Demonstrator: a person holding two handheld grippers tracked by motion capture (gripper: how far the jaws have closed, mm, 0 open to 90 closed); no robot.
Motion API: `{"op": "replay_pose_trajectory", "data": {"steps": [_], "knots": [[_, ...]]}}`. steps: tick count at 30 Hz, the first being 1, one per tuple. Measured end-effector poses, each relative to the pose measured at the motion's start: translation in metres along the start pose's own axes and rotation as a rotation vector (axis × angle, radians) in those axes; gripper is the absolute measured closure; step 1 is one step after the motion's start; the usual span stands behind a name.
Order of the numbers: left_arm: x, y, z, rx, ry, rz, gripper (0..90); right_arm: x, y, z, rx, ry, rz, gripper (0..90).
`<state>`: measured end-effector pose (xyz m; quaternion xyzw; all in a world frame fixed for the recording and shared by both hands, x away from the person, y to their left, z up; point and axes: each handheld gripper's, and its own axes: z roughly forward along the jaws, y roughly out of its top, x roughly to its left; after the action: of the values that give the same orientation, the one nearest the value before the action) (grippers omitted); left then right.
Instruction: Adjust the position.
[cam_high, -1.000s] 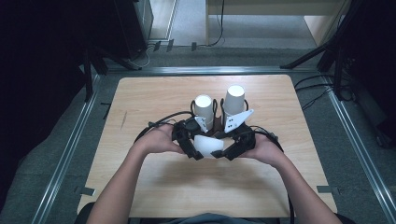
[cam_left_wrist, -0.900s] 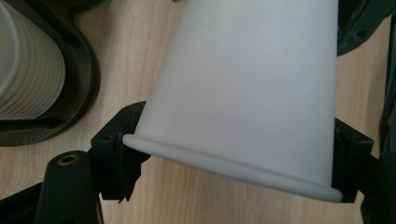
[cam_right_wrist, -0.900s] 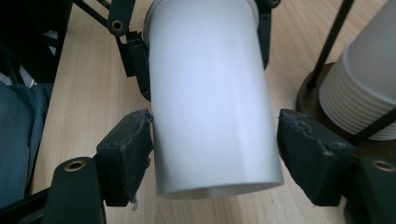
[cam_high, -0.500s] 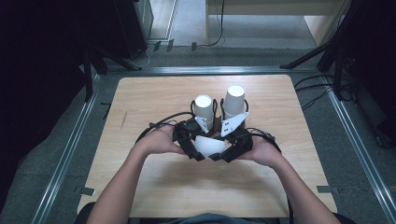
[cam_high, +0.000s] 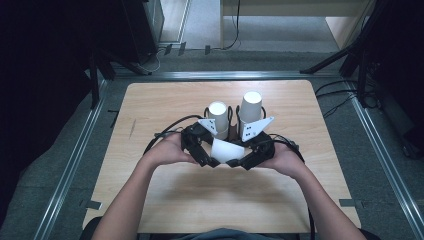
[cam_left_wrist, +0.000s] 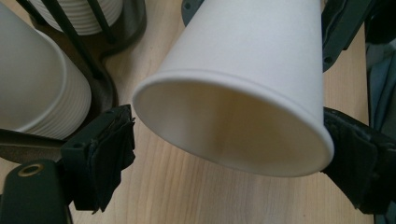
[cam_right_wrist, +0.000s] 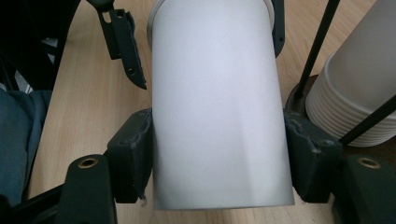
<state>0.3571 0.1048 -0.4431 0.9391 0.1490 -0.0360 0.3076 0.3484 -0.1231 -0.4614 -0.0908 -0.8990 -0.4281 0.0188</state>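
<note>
A single white paper cup (cam_high: 226, 151) is held lying on its side between the two grippers, above the tabletop (cam_high: 310, 105) at its middle, nearer the person's edge than the far edge. Just beyond it, two stacks of cups (cam_high: 218, 116) stand upside down in a black wire holder (cam_high: 231, 114).

The right gripper (cam_high: 248, 159) is clamped on the cup. In the right gripper view both pads (cam_right_wrist: 133, 154) are seen pressed against the cup wall (cam_right_wrist: 219, 112) near its base end. Its jaws have just been closing and then eased slightly; compared with the frame a second earlier, the grip on the cup has been taken by this gripper.

The left gripper (cam_high: 207, 159) has just been opening. In the left gripper view the cup rim (cam_left_wrist: 233, 126) lies between the jaws, with a clear gap at the left pad (cam_left_wrist: 105, 154); at the other pad contact cannot be ruled out, but no squeeze is evident. This gripper is therefore regarded as released, with the cup mouth facing it.

Both hands are seen in nearly the same place as in the earlier frames; only the jaws have changed.

The handover is judged complete: the cup is carried by the right gripper alone. The left gripper is free to be withdrawn, after which the cup may be carried and set down or stacked.
</note>
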Motion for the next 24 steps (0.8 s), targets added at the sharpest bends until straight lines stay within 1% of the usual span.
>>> {"op": "replay_pose_trajectory", "data": {"steps": [2, 4, 8, 11, 13, 15, 19, 20, 24], "knots": [[0.0007, -0.0015, -0.0011, -0.007, 0.003, -0.002, 9.9, 0.0001, 0.0, -0.0017, -0.009, 0.001, 0.004, 32.8], [0.0012, -0.0037, -0.0025, -0.032, -0.007, -0.009, 10.0, -0.0001, 0.0, -0.0029, -0.019, 0.003, 0.003, 32.8], [0.0018, -0.0077, -0.0049, -0.087, -0.02, -0.034, 11.4, -0.0007, -0.0003, -0.0046, -0.026, 0.006, 0.001, 32.7], [0.0017, -0.0094, -0.005, -0.099, -0.027, -0.042, 11.6, -0.0004, -0.0004, -0.0056, -0.031, 0.006, 0.0, 32.7], [0.0015, -0.01, -0.0046, -0.114, -0.042, -0.05, 11.7, -0.0002, -0.0002, -0.0057, -0.037, 0.008, -0.002, 32.7], [0.0006, -0.0097, -0.0038, -0.123, -0.04, -0.047, 11.7, 0.0002, 0.0001, -0.0053, -0.042, 0.013, -0.007, 32.7], [-0.0004, -0.009, -0.0015, -0.149, -0.061, -0.055, 11.8, 0.0012, 0.0001, -0.004, -0.038, 0.017, -0.012, 32.6], [-0.0007, -0.0088, -0.0011, -0.152, -0.057, -0.052, 11.9, 0.0014, 0.0002, -0.0037, -0.039, 0.021, -0.013, 32.6], [0.0002, -0.0094, 0.0007, -0.174, -0.087, -0.065, 13.3, 0.0018, 0.0006, -0.0031, -0.047, 0.023, -0.017, 32.5]]}}
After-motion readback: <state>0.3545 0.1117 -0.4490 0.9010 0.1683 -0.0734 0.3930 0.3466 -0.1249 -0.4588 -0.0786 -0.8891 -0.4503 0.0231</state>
